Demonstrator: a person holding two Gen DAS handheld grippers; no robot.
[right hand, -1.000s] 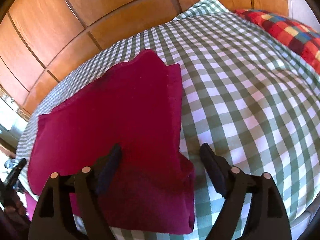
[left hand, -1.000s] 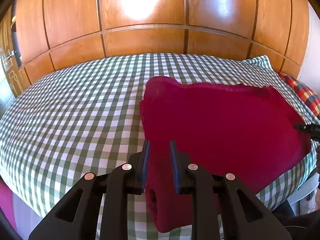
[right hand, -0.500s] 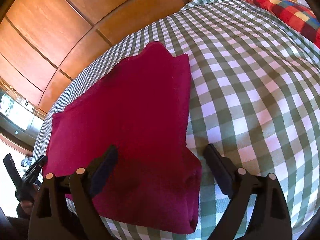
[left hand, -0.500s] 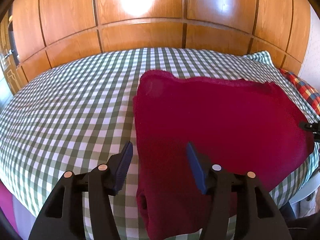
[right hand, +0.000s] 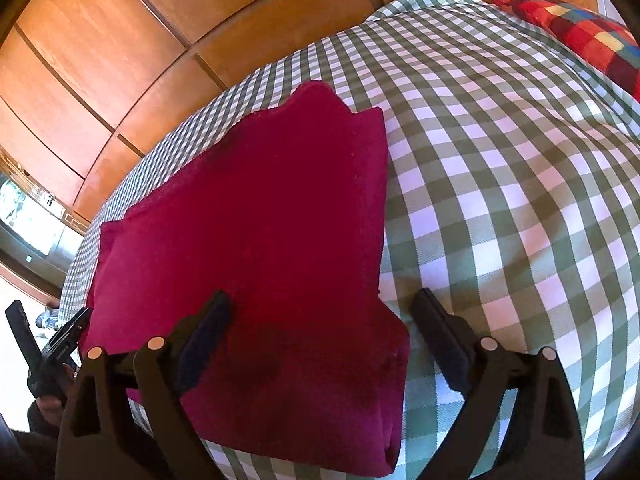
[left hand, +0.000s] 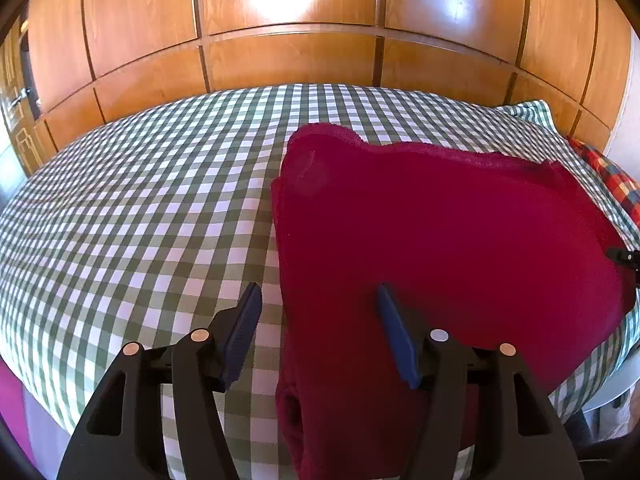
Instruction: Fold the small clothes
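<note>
A dark red folded garment lies flat on the green-and-white checked bed. My left gripper is open and empty, its jaws spread over the garment's near left edge, just above the cloth. In the right wrist view the same garment fills the left half. My right gripper is open and empty, its jaws straddling the garment's near right corner. The left gripper shows at the far left of the right wrist view.
A wooden panelled wardrobe stands behind the bed. A red checked pillow lies at the bed's far right. The bed's near edge runs just below both grippers. Bare checked cover extends to the left and right of the garment.
My left gripper has opened and let go of the garment's edge, then spread wider. The garment now lies flat. My right gripper stayed open and drew back slightly.
</note>
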